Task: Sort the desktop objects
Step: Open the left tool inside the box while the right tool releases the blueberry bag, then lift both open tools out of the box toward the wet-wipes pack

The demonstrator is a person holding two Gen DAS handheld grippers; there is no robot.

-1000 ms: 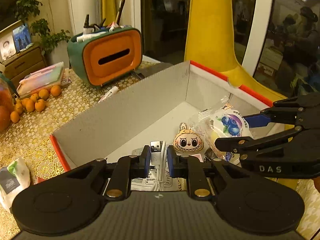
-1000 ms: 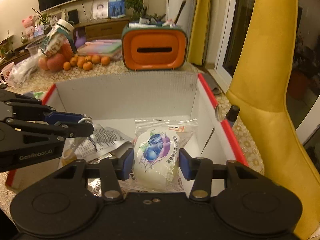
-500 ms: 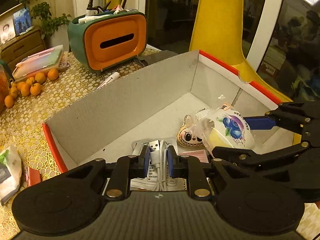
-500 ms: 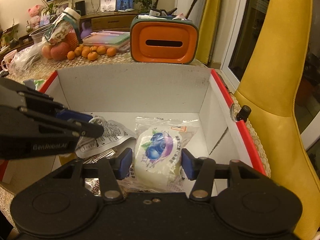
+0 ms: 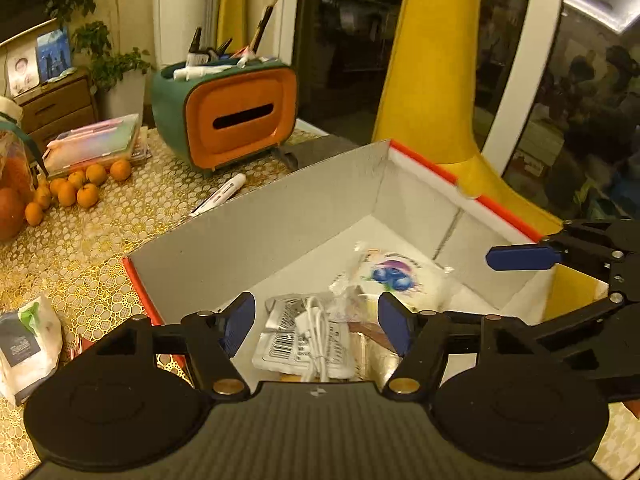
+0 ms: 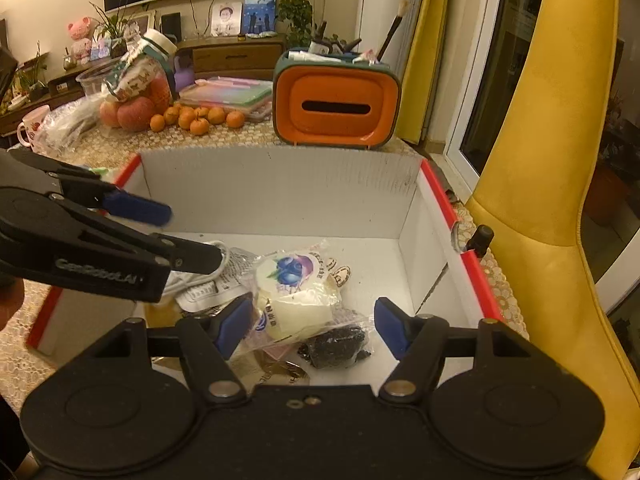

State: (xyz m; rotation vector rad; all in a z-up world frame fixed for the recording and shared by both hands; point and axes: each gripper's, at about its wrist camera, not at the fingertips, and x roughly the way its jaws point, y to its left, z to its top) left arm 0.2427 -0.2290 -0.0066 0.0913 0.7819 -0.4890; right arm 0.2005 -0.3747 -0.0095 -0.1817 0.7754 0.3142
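Both tongs over the open white cardboard box w/ red outer edge (image 6: 432,184), tilted down into it; I read this as the drop-off step, since the box is where the desk bits get gathered; left gripper (image 5: 316,322) jaws opening, pads clear of everything, nothing in its grip; right below and between its pads lies the white coiled USB cable on its barcode-printed plastic packet (image 5: 312,336), resting on the box floor, so I judge it let go there bc it's flat and won't roll; right gripper (image 6: 310,328) jaws also opening, pads apart and not pressing; the clear-wrapped white bun w/ blueberry print (image 6: 296,284) sits just ahead of and between them, leaning on other stuff, left pad close to the wrapper but I can't tell if it touches; a small dark crinkly packet (image 6: 336,346) lies just under the right gripper's gap; from the left cam the right gripper (image 5: 560,276) shows off to the right side, over the box's near corner, blue pads spread; outside the box, well beyond both tongs: white marker pen (image 5: 220,196) on the gold lace tablecloth (image 5: 92,240), orange-and-green tissue box holding pens (image 6: 336,100), pile of small oranges (image 6: 200,116), white snack pouch (image 5: 24,344) left of the left gripper; those prob still to sort; next I'd lift clear so pads don't snag the wrapper.
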